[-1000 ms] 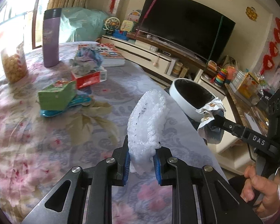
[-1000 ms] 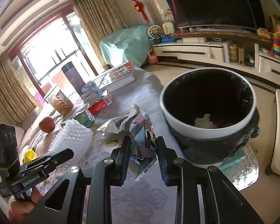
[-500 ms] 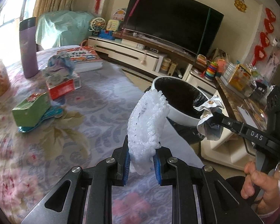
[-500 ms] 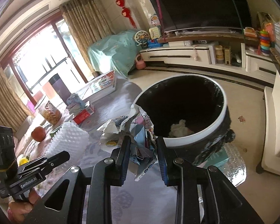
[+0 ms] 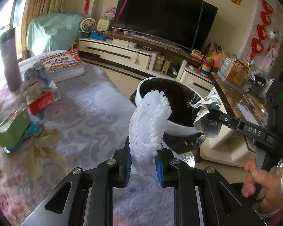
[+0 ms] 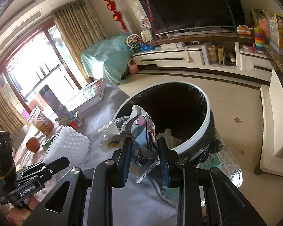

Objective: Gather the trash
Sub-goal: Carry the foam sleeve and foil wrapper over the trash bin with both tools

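My left gripper (image 5: pixel 143 166) clamped white foam netting (image 5: pixel 148 124); my right gripper (image 6: pixel 145 155) clamped crumpled paper (image 6: pixel 135 130) beside the black-lined bin (image 6: pixel 205 120).

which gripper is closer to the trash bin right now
Right. The right gripper, shut on crumpled paper, is at the trash bin rim. The left gripper, shut on white foam netting, is farther back over the table.
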A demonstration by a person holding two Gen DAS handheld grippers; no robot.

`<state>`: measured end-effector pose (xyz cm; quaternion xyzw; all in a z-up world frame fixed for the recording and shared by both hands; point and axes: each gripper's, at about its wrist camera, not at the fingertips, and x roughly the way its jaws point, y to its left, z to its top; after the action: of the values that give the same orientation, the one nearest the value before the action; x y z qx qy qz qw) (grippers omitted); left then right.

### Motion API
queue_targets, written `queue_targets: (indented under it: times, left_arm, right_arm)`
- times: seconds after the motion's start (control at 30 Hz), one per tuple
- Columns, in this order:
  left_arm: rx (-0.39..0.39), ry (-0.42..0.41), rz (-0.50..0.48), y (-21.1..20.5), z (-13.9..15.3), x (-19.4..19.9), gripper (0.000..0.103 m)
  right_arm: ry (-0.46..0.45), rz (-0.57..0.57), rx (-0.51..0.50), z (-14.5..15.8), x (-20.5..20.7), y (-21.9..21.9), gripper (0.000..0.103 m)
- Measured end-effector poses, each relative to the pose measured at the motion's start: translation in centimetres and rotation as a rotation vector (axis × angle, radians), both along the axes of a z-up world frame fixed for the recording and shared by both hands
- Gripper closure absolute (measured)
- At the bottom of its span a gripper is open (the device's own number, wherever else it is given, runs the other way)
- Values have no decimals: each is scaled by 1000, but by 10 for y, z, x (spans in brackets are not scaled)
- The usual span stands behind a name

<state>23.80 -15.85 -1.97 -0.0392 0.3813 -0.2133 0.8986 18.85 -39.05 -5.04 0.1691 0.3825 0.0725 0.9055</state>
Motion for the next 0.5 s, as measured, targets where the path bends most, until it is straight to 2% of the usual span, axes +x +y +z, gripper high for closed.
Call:
queue_targets:
  times: [0.5]
  left_arm:
    - [9,15,-41,-43,0,53,83]
  right_arm:
    - [33,-14,-43,-4,37,-19,75]
